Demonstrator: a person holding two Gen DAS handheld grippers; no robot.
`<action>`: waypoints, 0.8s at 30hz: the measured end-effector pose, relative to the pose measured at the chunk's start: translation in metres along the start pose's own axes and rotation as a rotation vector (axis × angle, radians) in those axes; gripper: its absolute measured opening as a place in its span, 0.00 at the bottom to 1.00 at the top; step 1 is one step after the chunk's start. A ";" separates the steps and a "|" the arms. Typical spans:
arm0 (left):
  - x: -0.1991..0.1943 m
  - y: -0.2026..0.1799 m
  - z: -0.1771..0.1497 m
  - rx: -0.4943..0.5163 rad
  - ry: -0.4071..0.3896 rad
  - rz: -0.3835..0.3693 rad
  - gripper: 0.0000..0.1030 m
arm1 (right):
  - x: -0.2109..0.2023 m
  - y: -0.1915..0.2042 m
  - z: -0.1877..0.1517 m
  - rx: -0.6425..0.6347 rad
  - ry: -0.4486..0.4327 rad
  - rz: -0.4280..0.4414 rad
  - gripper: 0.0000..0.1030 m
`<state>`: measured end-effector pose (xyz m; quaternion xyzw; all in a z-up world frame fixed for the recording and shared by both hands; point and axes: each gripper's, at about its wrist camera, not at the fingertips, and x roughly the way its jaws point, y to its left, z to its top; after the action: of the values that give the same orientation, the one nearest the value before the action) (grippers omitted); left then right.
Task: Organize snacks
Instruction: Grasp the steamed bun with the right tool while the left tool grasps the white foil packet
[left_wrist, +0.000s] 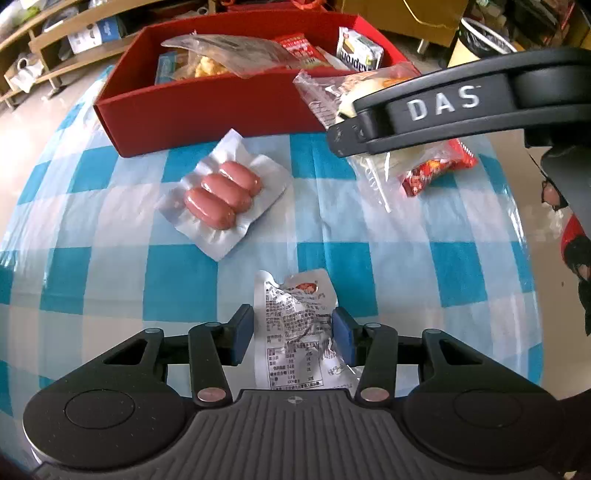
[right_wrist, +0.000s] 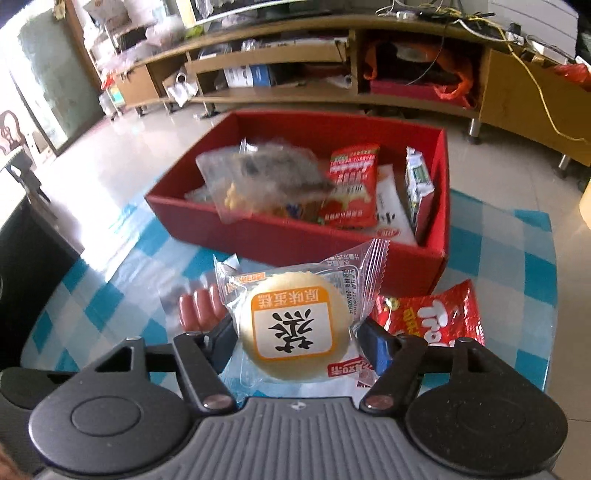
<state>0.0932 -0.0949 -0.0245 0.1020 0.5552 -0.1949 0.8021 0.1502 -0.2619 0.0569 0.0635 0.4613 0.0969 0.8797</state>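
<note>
A red box (left_wrist: 192, 110) holding several snack packs stands at the far side of the blue-checked table; it also shows in the right wrist view (right_wrist: 295, 236). My left gripper (left_wrist: 293, 338) has its pads on both sides of a silver printed snack packet (left_wrist: 295, 325) lying on the table. My right gripper (right_wrist: 301, 341) is shut on a wrapped round cake (right_wrist: 291, 321) and holds it above the table in front of the box; the right gripper shows in the left wrist view (left_wrist: 443, 110). A pack of three sausages (left_wrist: 221, 194) lies mid-table.
A red crinkly snack bag (right_wrist: 432, 317) lies right of the cake, near the box's corner; it also shows in the left wrist view (left_wrist: 436, 171). Wooden shelving (right_wrist: 332, 66) stands beyond the table across a tiled floor.
</note>
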 end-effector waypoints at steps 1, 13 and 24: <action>-0.002 0.001 0.001 -0.005 -0.008 -0.004 0.53 | -0.001 -0.001 0.002 0.005 -0.006 0.002 0.67; -0.013 0.013 0.011 -0.058 -0.030 -0.051 0.36 | -0.004 -0.003 0.006 0.019 -0.025 0.002 0.67; 0.022 -0.010 0.014 0.010 0.009 0.052 0.82 | -0.004 -0.007 0.006 0.033 -0.026 0.003 0.67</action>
<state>0.1079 -0.1133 -0.0390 0.1212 0.5551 -0.1764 0.8038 0.1541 -0.2698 0.0625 0.0798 0.4512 0.0896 0.8843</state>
